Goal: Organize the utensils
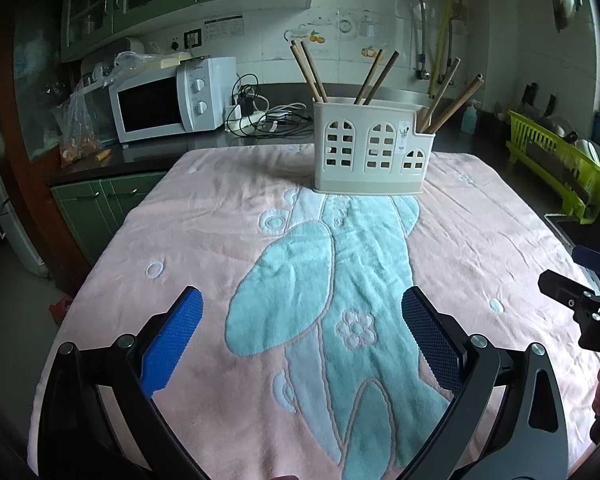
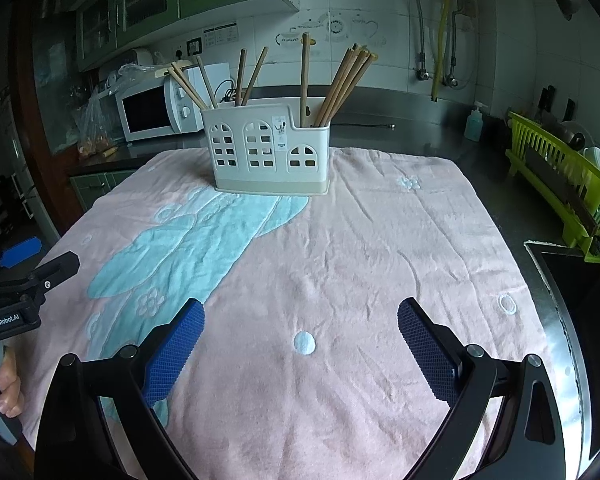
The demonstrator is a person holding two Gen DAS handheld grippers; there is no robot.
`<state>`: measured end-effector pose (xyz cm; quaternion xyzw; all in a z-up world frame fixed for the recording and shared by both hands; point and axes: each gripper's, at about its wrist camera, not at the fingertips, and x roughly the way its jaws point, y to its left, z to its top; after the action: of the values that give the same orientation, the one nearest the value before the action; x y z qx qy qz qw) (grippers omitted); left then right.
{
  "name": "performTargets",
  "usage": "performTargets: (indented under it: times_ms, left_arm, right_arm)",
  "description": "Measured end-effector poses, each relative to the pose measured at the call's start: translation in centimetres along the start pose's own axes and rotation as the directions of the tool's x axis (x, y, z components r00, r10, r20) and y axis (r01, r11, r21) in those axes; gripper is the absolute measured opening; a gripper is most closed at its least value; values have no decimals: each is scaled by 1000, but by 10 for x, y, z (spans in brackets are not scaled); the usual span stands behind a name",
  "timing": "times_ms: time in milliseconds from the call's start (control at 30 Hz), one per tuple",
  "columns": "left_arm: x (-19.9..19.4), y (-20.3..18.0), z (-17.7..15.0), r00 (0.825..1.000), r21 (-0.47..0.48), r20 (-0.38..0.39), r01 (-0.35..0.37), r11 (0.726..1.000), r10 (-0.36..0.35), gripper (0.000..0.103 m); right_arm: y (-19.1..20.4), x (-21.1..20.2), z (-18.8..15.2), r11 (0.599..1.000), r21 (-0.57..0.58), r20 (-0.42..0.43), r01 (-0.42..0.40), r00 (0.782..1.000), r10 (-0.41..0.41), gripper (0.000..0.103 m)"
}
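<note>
A cream utensil holder (image 1: 372,148) with arched cut-outs stands upright at the far end of a pink and blue towel (image 1: 204,240). Several wooden chopsticks (image 1: 448,104) stick out of its compartments. It also shows in the right wrist view (image 2: 270,152), with chopsticks (image 2: 342,84) leaning in it. My left gripper (image 1: 302,312) is open and empty over the near part of the towel. My right gripper (image 2: 300,320) is open and empty over the towel (image 2: 380,248) too. Each gripper shows at the edge of the other's view.
A white microwave (image 1: 168,100) and tangled cables (image 1: 268,116) sit on the counter at the back left. A green dish rack (image 2: 560,184) stands at the right, beside a sink edge (image 2: 548,256). A soap bottle (image 2: 474,124) stands behind the towel.
</note>
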<state>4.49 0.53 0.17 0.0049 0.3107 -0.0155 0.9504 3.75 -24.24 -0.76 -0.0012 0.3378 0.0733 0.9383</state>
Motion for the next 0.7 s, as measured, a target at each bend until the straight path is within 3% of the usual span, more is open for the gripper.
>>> performTargets:
  times_ms: [700]
  left_arm:
    - [-19,-5,12,996,-7,84,-40,999,41,98]
  right_arm:
    - [-2,-16,10,999,-23,78,41,996,-40,94]
